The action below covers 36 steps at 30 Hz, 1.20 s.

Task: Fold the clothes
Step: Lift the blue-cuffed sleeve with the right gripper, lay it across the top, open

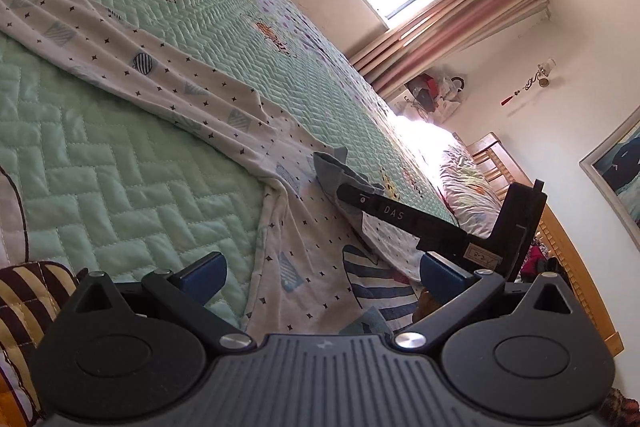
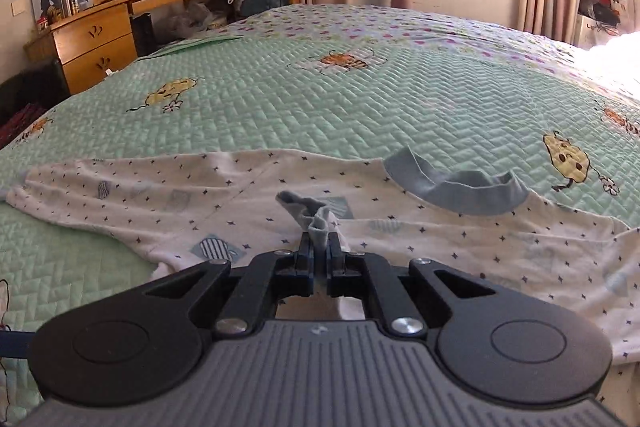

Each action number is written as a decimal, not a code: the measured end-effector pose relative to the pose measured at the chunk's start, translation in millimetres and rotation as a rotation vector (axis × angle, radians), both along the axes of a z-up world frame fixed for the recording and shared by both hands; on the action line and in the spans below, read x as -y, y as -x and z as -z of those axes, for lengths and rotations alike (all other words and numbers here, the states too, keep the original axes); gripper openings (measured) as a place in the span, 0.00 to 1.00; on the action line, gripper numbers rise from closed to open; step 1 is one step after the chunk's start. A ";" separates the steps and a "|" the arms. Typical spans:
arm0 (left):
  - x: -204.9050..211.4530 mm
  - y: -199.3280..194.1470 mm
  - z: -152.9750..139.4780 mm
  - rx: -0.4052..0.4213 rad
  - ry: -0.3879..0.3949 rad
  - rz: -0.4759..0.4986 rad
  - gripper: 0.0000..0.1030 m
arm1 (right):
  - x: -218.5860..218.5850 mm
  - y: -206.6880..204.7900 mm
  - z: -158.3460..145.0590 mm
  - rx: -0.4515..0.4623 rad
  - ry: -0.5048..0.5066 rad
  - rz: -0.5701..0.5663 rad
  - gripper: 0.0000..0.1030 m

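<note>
A white star-print shirt (image 2: 280, 195) with grey-blue collar (image 2: 456, 187) lies across the green quilt (image 2: 320, 99); right gripper (image 2: 319, 247) pinches its cuff (image 2: 310, 213), left gripper (image 1: 320, 267) spread wide.

Shirt (image 2: 360, 227) flat on bed (image 2: 320, 99); dresser (image 2: 96, 43) behind, left.

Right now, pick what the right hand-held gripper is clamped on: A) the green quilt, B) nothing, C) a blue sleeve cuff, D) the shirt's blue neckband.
C: the right hand-held gripper is shut on a bunched blue sleeve cuff; the neckband lies free.
</note>
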<state>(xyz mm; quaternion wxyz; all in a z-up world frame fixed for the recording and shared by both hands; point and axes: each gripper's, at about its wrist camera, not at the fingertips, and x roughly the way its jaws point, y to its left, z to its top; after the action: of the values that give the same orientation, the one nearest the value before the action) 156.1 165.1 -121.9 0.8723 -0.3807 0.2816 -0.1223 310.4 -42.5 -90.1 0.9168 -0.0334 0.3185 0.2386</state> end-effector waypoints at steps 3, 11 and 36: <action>0.3 -0.9 1.4 -0.006 0.002 -0.003 0.99 | 1.1 -9.1 2.1 -0.041 -0.075 0.039 0.06; -1.4 -4.6 6.8 -0.020 0.020 -0.005 0.99 | 58.2 -31.2 -7.9 -0.164 -0.460 0.165 0.06; 5.6 -8.8 10.4 0.000 0.002 -0.002 0.99 | 85.3 42.0 1.1 -0.155 -0.483 -0.058 0.56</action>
<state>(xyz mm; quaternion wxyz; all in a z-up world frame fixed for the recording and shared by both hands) 165.0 159.5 -132.3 0.8720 -0.3819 0.2809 -0.1219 268.5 -127.8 -91.2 0.8638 0.1960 0.3203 0.3360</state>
